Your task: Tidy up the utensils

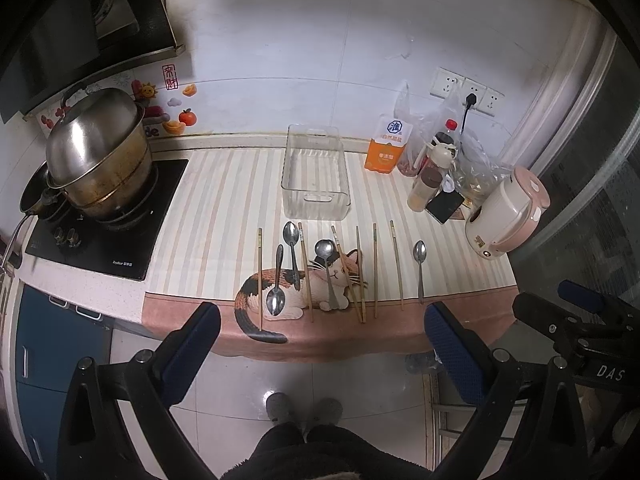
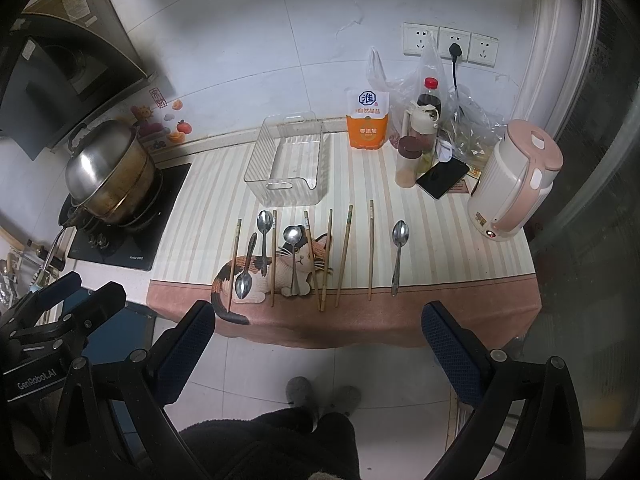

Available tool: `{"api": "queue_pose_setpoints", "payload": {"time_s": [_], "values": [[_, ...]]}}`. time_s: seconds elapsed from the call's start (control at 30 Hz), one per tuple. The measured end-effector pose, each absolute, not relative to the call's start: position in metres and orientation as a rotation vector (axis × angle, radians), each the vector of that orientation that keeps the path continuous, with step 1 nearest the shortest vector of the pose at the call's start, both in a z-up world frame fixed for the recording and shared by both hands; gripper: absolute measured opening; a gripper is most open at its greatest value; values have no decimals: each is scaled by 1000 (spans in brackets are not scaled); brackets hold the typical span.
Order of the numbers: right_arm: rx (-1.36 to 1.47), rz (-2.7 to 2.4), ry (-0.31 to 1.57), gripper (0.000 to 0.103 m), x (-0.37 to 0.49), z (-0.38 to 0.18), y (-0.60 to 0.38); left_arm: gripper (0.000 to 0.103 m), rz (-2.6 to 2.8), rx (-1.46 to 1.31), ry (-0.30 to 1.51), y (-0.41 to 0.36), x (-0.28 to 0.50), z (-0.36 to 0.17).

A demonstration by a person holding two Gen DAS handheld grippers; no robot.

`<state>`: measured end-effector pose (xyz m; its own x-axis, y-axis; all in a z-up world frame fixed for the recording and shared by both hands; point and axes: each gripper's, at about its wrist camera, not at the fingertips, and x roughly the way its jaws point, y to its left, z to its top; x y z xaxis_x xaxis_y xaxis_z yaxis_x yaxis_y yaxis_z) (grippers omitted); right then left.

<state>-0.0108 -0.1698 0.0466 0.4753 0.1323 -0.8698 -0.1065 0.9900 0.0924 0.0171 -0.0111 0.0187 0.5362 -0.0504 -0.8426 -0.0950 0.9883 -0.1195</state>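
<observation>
Both grippers hang back from the counter edge, above the floor tiles, with nothing between their fingers: the left gripper (image 1: 322, 320) has its blue-padded jaws spread wide, and the right gripper (image 2: 319, 318) is spread the same way. Straight ahead of both, on the striped cat-print mat (image 1: 224, 200), the utensils lie in a rough row with handles pointing toward the grippers. 4 spoons show: one spoon (image 1: 276, 284) with its bowl nearest the left gripper, a second spoon (image 1: 292, 248) just beyond and beside it, a third spoon (image 1: 326, 264) over the cat's face, and a fourth spoon (image 2: 398, 254) apart, ahead of the right gripper's right finger. The wooden chopsticks (image 1: 306, 272) lie singly among and beside the spoons, 2 of them crossing near the middle. Beyond the row stands the clear plastic bin (image 1: 314, 174), empty. Farther ahead and right is a pink kettle (image 2: 516, 180); ahead and left, a steel pot (image 1: 98, 152) on the stove.
</observation>
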Motion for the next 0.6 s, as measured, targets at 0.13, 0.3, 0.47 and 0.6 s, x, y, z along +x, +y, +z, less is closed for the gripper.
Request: {"api": "queue_pose_setpoints", "payload": {"time_s": [0.13,0.3,0.47,0.6], "values": [[27,145,1065,103,-11,47,-169,103,25,-157,1005,-10,17,19],[25,146,1065,103,-11,46,-168,103,26,-161,1005,-9,16,18],[24,148,1065,103,-12,45,-164,103,24,-159,1005,-8,15,18],[23,147,1064,103,-13,46,-163,103,23,-161,1004,-8,15,19]]}}
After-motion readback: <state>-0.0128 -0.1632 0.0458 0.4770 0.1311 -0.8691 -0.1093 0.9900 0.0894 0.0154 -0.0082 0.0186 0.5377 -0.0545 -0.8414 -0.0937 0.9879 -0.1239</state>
